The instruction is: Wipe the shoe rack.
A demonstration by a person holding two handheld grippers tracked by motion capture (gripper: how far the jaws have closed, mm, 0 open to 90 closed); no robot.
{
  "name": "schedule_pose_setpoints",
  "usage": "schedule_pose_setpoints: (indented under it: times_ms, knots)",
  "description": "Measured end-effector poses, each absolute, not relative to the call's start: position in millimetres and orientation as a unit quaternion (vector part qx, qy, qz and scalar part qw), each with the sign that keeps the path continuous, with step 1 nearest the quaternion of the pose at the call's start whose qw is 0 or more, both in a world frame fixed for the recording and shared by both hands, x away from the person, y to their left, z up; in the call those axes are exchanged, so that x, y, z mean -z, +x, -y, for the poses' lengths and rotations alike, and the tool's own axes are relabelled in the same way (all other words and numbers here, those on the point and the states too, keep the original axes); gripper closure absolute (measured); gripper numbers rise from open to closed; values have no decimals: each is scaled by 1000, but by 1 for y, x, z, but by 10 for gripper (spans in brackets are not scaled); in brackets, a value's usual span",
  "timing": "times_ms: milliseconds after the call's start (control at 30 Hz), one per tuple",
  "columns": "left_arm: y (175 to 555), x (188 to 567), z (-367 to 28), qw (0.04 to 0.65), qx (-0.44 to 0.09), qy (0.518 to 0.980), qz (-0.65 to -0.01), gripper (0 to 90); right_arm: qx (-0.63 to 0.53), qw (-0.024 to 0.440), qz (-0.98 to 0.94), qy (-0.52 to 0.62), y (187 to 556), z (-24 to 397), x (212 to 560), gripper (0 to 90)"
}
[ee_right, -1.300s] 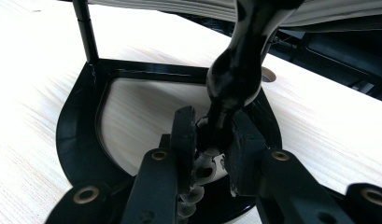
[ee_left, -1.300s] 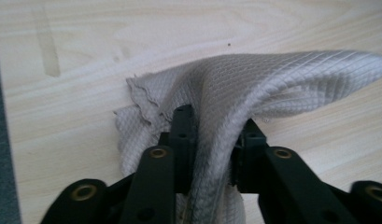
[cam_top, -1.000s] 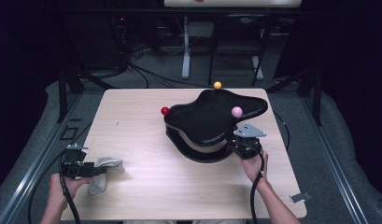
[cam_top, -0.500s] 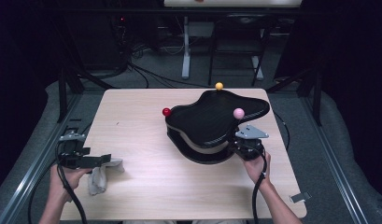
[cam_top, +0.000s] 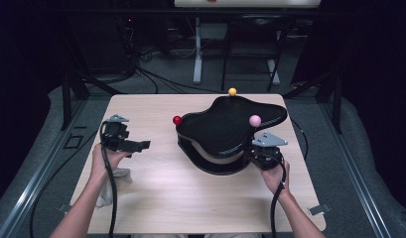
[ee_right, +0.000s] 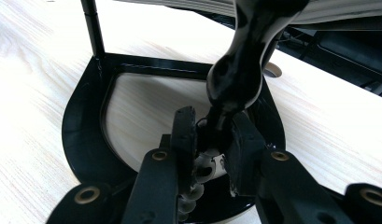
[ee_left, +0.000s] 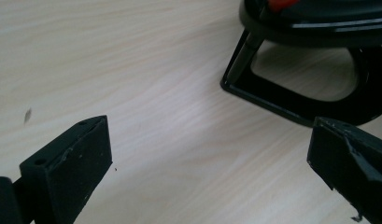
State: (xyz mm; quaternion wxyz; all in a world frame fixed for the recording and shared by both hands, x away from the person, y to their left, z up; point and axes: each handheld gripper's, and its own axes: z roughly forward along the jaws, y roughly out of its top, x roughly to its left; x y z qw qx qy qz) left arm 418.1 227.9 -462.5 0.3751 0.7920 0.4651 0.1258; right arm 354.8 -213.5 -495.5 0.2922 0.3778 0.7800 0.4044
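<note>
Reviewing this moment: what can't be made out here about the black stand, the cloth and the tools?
- Black stand: the high view's lid hides the shelves beneath.
- Cloth: the left forearm covers part of it in the high view.
- Right tool: shut on the stand's leg, whose top the frame edge cuts off.

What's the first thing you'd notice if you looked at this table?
The big black curvy stand right of the table's middle, with three bright balls on it: a red ball at its left, a yellow ball at the back and a pink ball on top. The right gripper pinches the stand's leg, while the left gripper hangs wide open and empty nearby.
</note>
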Motion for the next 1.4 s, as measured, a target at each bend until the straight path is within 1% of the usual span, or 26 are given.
schedule_pose_setpoints:
  times_ms: [200, 367, 533, 600, 667, 733, 800, 833, 967, 1000, 1133, 1233, 1400]
  knots:
    - [446, 456, -195, 372, -130, 806, -441, 5, -405, 292, -780, 377, 355, 214, 496, 747]
    - [459, 452, -182, 378, -136, 807, -433, 53, -405, 293, -782, 372, 355, 215, 496, 748]
    - [468, 448, -170, 389, -128, 803, -433, 42, -403, 294, -783, 371, 356, 214, 496, 748]
    - [470, 447, -164, 388, -129, 806, -428, 56, -404, 293, -782, 373, 356, 213, 496, 747]
    - [471, 446, -160, 394, -127, 805, -424, 96, -399, 293, -784, 374, 356, 213, 495, 747]
    - [473, 446, -155, 394, -124, 809, -418, 162, -398, 294, -784, 375, 356, 212, 495, 747]
    - [476, 448, -151, 391, -121, 816, -409, 190, -397, 294, -785, 374, 357, 212, 495, 747]
    - [478, 450, -149, 391, -115, 817, -407, 222, -399, 294, -784, 372, 357, 212, 495, 747]
    - [485, 453, -144, 394, -119, 815, -406, 350, -396, 296, -786, 371, 358, 212, 495, 747]
    - [487, 454, -142, 389, -128, 816, -408, 367, -399, 295, -785, 371, 358, 212, 495, 747]
    - [492, 459, -134, 384, -116, 824, -400, 492, -397, 296, -787, 368, 358, 211, 495, 747]
    - [492, 460, -131, 384, -122, 825, -396, 585, -401, 295, -785, 368, 359, 210, 496, 746]
    - [487, 460, -139, 381, -130, 820, -408, 593, -392, 297, -781, 384, 370, 206, 494, 743]
